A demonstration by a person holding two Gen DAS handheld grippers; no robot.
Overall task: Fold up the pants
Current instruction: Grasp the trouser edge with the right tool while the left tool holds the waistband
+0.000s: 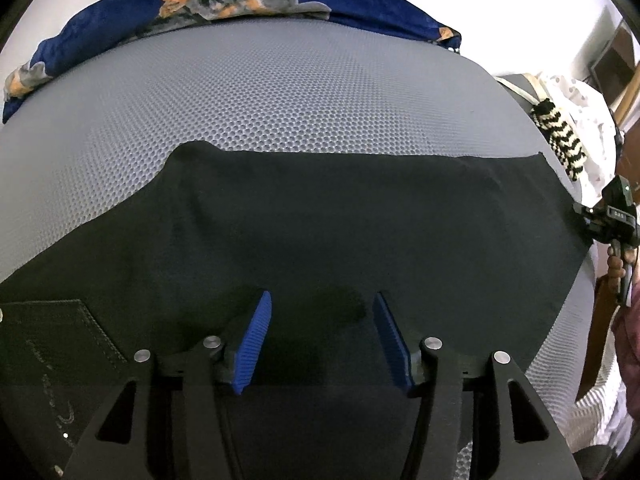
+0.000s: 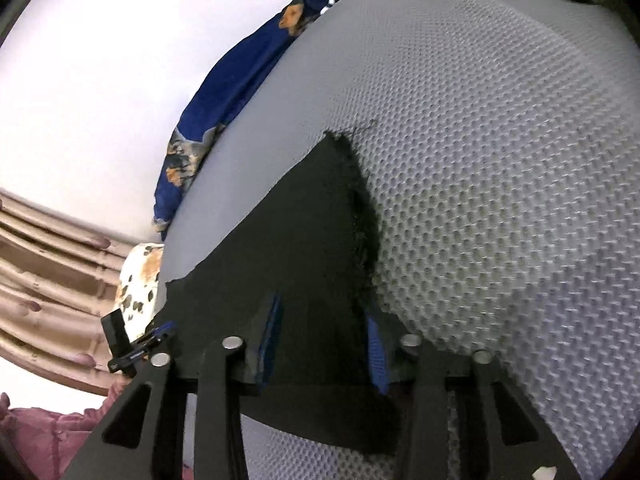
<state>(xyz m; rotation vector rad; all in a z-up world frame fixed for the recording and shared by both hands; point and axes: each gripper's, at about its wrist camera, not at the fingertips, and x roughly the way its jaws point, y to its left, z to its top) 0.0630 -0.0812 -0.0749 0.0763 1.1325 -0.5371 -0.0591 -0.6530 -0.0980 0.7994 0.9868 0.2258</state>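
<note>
The black pants [image 1: 320, 224] lie spread flat on a grey mesh mattress [image 1: 260, 92], with a stitched back pocket [image 1: 52, 336] at the lower left. My left gripper [image 1: 322, 300] hovers open just over the cloth, blue pads [image 1: 252, 344] wide apart, nothing between them. In the right wrist view the frayed leg hem [image 2: 360, 216] of the pants [image 2: 288, 248] runs up the mattress [image 2: 500, 180]. My right gripper [image 2: 324, 312] is open over the cloth near that hem. The right gripper also shows at the far right of the left wrist view [image 1: 608, 216].
A blue patterned blanket [image 1: 240, 4] is bunched along the far edge of the mattress, also in the right wrist view [image 2: 224, 92]. A black-and-white knitted item [image 1: 560, 136] and white cloth [image 1: 588, 120] lie at the right. The left gripper shows at the left [image 2: 136, 340].
</note>
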